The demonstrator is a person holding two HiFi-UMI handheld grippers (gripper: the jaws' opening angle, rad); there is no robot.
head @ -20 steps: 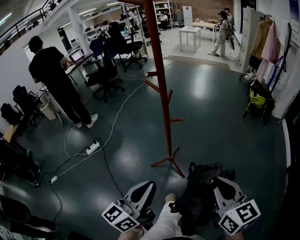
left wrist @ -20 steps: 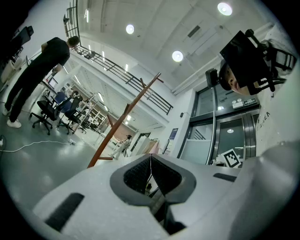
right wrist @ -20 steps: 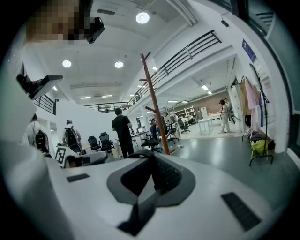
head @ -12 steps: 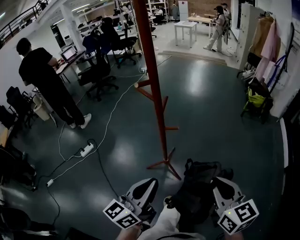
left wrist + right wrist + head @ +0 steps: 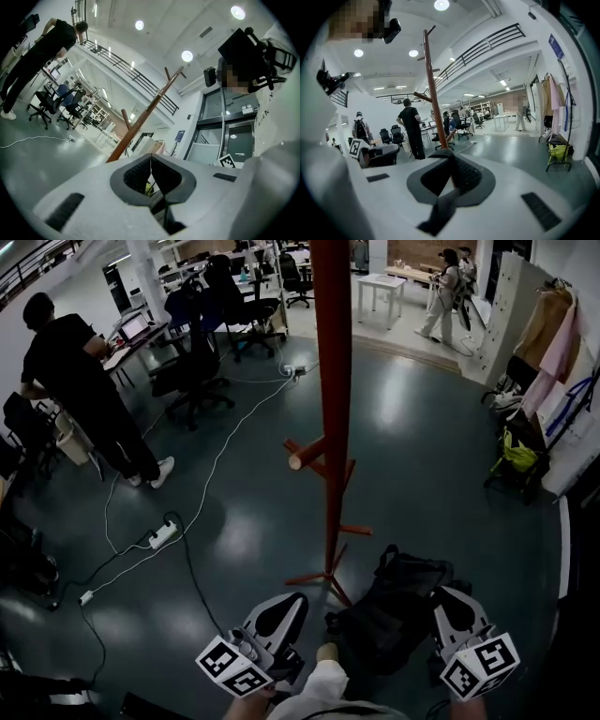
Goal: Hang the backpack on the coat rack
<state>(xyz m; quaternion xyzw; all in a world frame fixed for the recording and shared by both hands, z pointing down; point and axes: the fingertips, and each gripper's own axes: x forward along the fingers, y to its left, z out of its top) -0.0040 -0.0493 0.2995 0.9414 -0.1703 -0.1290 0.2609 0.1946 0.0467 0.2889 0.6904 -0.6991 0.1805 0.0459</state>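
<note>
The backpack [image 5: 389, 615] is low, just beside the foot of the coat rack [image 5: 331, 409]. It looks soft, saggy and fairly heavy. The right gripper [image 5: 449, 158] has its jaws clamped on a black strap [image 5: 439, 206], a sound hold. The left gripper [image 5: 151, 158] has its jaws together, empty.

the floor [image 5: 441, 456] is dark, green-grey and shiny. black office chairs [image 5: 192, 381] stand by desks [image 5: 141, 334] at the far left. a white table [image 5: 386, 287] stands far back. coats [image 5: 551, 326] hang by the right wall [image 5: 583, 263]. a white power strip [image 5: 161, 535] lies on the floor. round lights [image 5: 187, 56] glow overhead.
</note>
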